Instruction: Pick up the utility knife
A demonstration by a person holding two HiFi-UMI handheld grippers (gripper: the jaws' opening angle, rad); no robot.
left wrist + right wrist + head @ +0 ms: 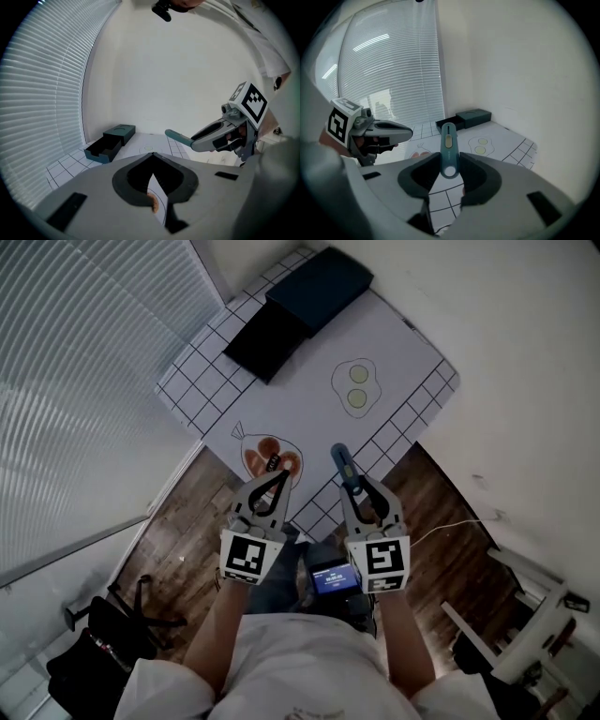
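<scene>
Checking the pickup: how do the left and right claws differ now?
The right claw grips the teal knife; the left claw holds nothing. The right claw's jaws stand apart around it; the left claw's meet at their tips. Both point toward the table.

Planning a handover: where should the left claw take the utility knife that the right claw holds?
Probably the free slider end of the utility knife, sticking out past the right claw. The left claw, shut now, would open and come from its side, closing across the slim handle.
</scene>
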